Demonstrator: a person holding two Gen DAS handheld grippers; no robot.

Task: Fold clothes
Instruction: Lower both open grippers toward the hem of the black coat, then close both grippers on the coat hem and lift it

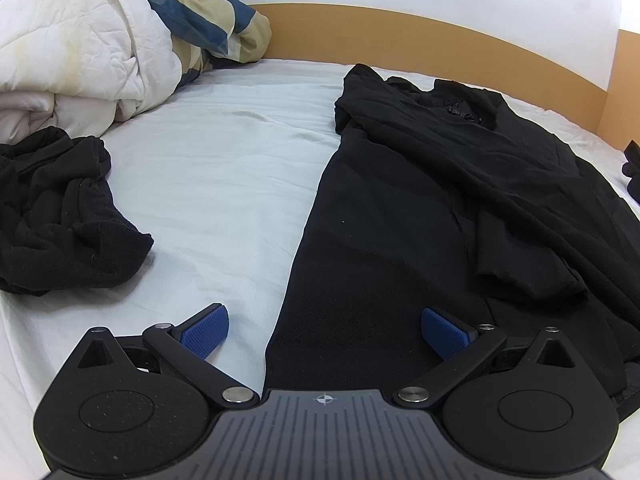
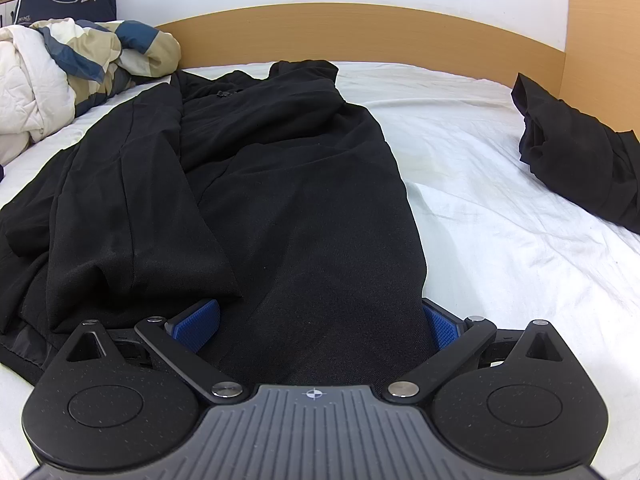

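A long black garment point(image 1: 460, 184) lies spread lengthwise down the white bed sheet point(image 1: 224, 160), its far end near the wooden headboard point(image 1: 400, 40) and a sleeve folded back over its middle. Around it: a crumpled black garment point(image 1: 60, 216) lies well apart on the sheet to its left, a bunched duvet point(image 1: 80, 48) sits in the far left corner, and in the right wrist view a folded black piece point(image 2: 576, 156) rests apart on the right side of the bed. The left gripper point(image 1: 324, 330) straddles the garment's near left edge, fingers point(image 1: 206, 334) spread wide, one over the sheet, the other over the cloth, gripping nothing. The right gripper point(image 2: 318, 322) sits over the garment's near right edge, its fingers point(image 2: 196, 326) likewise spread wide, with cloth lying between them, not pinched.
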